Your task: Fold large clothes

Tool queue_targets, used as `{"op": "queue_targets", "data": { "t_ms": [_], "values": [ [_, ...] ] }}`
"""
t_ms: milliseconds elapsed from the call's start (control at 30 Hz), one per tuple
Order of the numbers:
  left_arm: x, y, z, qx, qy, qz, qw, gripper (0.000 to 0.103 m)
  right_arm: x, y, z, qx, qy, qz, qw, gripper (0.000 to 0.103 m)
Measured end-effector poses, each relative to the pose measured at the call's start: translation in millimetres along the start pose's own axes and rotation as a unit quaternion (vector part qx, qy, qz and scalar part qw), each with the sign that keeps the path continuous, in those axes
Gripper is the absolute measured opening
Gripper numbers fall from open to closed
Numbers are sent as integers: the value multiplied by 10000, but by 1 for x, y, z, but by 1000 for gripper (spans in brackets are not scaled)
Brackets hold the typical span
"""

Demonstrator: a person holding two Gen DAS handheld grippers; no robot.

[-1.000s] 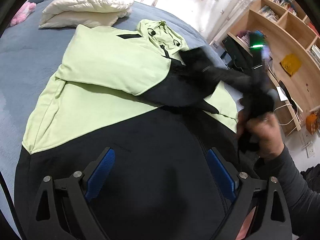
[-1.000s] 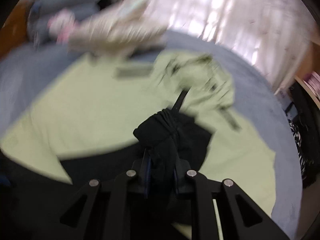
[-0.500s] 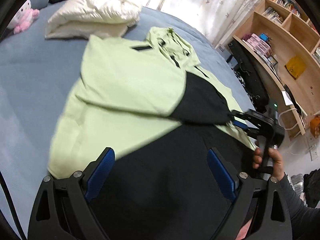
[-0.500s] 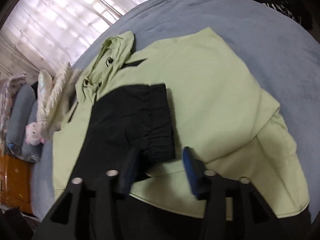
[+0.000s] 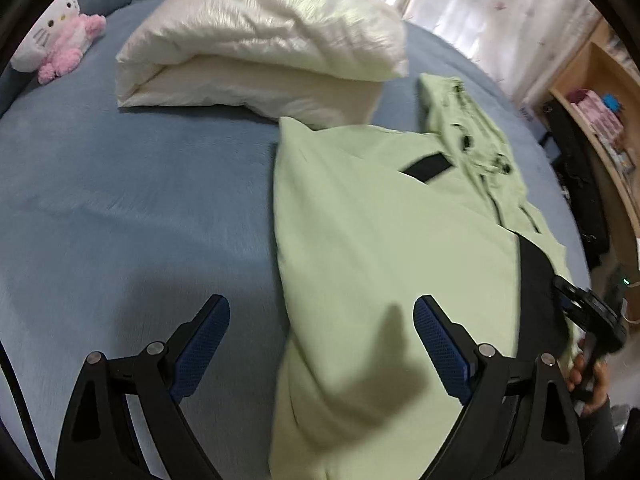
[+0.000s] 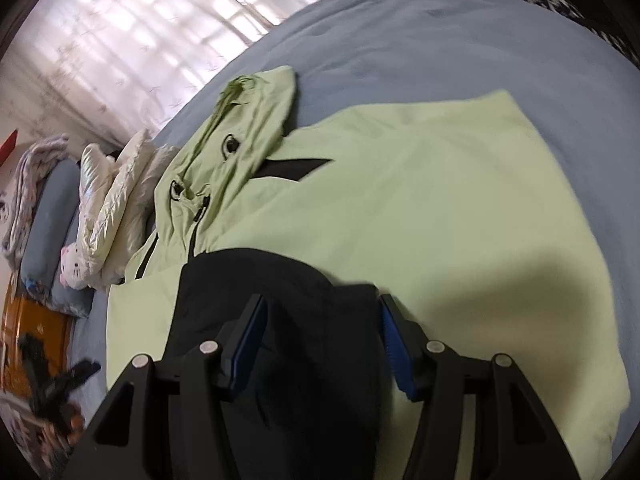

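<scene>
Left gripper [image 5: 320, 340] jaws wide, nothing between the blue pads [image 5: 202, 344]; it hovers tilted down over the left edge of the jacket [image 5: 384, 240], one finger over the blue bedsheet [image 5: 132, 208], the other over light-green fabric. No contact visible.

Right gripper [image 6: 318, 340] jaws about half spread, nothing clamped. The black sleeve [image 6: 276, 292] lies flat between and ahead of the fingers, pads not pressing it; whether the left pad brushes the cloth is not clear. It points downward over the jacket's folded-in sleeve. In the left wrist view the right gripper [image 5: 576, 300] shows at the far right, held by a hand [image 5: 592, 380] in a dark sleeve, sitting at the jacket's right edge.

Jacket: one, light green with black panels, spread on the bed directly ahead of both grippers, hood [image 6: 244, 120] at the far end, black sleeve folded across the chest.

Beyond the left gripper: one folded white duvet [image 5: 260, 44], touching the jacket's far-left corner. One pink-and-white plush cat [image 5: 60, 40] far left of it. One blue bolster pillow [image 6: 52, 216] seen left of the right gripper. Curtains [image 6: 120, 40] behind the bed. Wooden shelf unit [image 5: 600, 112] off to the right of the left gripper, contents blurred.
</scene>
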State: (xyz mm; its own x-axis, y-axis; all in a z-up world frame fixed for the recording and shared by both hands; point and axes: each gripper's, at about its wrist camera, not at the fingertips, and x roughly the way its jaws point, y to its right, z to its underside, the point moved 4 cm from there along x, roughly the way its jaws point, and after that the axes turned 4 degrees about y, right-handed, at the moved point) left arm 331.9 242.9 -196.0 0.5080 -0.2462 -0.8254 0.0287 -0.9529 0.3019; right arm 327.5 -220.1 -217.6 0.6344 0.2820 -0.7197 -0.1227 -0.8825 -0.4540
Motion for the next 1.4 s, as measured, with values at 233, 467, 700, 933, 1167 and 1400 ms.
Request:
{"op": "queue_targets", "data": {
  "t_ms": [233, 467, 700, 933, 1167, 1400],
  "values": [
    [39, 9, -20, 220, 123, -355, 9991, 12, 12, -22, -5, -934, 146, 437, 9946, 34],
    [19, 12, -17, 242, 1094, -976, 9889, 4, -4, -49, -21, -1341, 1076, 650, 9830, 32],
    [35, 8, -9, 322, 757, -1441, 9861, 15, 29, -35, -19, -1062, 309, 1441, 9834, 40],
    [-9, 29, -10, 429, 821, -1339, 9867, 23, -17, -78, -9, -1690, 923, 1334, 9722, 45],
    [-8, 85, 1, 452, 876, -696, 9927, 24, 8, -162, 20, -2247, 702, 399, 9711, 49],
    [53, 81, 4, 233, 713, -1178, 9902, 24, 85, -163, 27, -1972, 80, 470, 9792, 49]
  ]
}}
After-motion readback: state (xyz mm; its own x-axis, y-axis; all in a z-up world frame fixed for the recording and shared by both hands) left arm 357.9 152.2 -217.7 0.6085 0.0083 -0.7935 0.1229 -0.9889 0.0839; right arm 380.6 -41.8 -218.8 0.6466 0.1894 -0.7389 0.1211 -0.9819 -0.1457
